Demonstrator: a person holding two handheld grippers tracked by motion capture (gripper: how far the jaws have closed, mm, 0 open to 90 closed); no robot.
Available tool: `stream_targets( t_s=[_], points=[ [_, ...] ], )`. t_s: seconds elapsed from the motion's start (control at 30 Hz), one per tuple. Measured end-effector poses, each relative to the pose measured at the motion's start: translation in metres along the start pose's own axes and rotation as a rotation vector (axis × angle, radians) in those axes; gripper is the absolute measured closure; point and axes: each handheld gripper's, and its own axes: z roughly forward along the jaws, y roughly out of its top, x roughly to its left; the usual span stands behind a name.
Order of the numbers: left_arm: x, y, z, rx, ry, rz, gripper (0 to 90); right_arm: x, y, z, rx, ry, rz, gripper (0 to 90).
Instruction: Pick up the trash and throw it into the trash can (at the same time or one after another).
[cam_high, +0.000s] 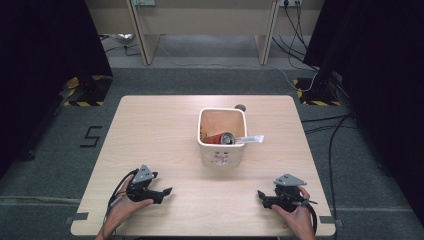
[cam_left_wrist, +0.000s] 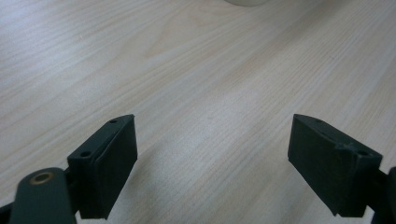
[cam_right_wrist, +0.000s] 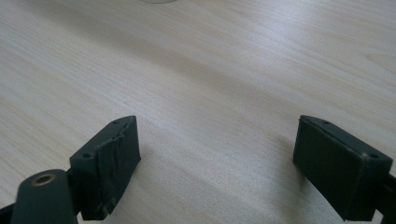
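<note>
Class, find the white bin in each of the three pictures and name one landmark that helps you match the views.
High view: the white bin stands upright at the middle of the table, with a red can lying in it.
Left gripper view: a sliver of its white base at the top edge, right of centre.
Right gripper view: a sliver of its base at the top edge, left of centre.
Shared landmark: the pale wood grain of the table.

The table (cam_high: 150, 135) is pale wood with a fine straight grain, and the bin (cam_high: 222, 156) near its middle is white outside and tan inside. A red can (cam_high: 220, 138) with a silver top lies in the bin beside a silvery wrapper (cam_high: 252, 139). The left gripper (cam_high: 159, 192) and right gripper (cam_high: 263, 197) are black with grey plates, and the floor (cam_high: 60, 135) is dark grey with yellow-and-black striped tape.
</note>
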Motion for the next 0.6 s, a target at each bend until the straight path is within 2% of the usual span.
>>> stream_targets(
  t_s=[0.2,0.37,0.6],
  points=[
    [-0.0030,-0.0050,0.0020,0.020,0.019,0.017,15.7,0.0000,0.0000,0.0000,0.000,0.000,0.000,14.9],
    [-0.0040,-0.0065,0.0020,0.042,0.028,0.011,15.4,0.0000,0.0000,0.0000,0.000,0.000,0.000,14.9],
    [-0.0062,-0.0064,0.0027,0.043,0.037,0.000,13.5,0.0002,-0.0001,-0.0001,0.001,0.000,0.001,14.9]
  ],
)
